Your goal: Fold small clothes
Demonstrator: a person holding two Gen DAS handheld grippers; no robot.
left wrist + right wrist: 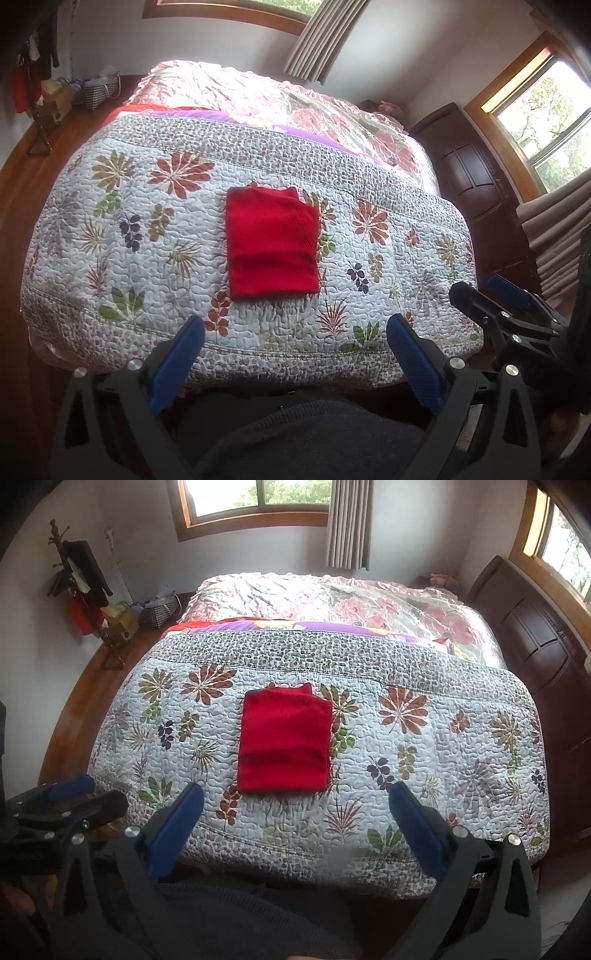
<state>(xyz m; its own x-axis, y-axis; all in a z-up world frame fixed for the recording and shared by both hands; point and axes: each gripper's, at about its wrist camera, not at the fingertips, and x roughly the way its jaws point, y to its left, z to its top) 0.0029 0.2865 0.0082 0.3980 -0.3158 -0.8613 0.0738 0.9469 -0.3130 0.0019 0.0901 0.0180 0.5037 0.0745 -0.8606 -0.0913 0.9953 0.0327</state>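
A red garment [272, 243] is seen folded into a neat upright rectangle, lying flat on the quilt [147, 236] of a bed. A small flap of the same red cloth is seen at its far right corner. The garment is untouched by either claw.

From the left claw [295, 360] the garment is found ahead and slightly left of centre, apart from the blue pads [177, 365]. The jaws are spread wide and nothing is held between them. The right claw [491, 291] is seen just to its right, over the bed's near right corner; it is released as well.

In the right wrist view the garment lies ahead of the right claw [295, 834], between the lines of the two fingers and just beyond their tips. The left claw [74, 797] is seen at the left edge, near the bed's near left corner.

Beyond the quilt, a pink flowered cover [332, 602] is spread over the far half of the bed. A dark headboard [535, 646] is placed to the right, windows with curtains [347, 524] behind, and a coat stand [81, 583] far left. Dark grey clothing of the person [295, 435] is seen below both claws.
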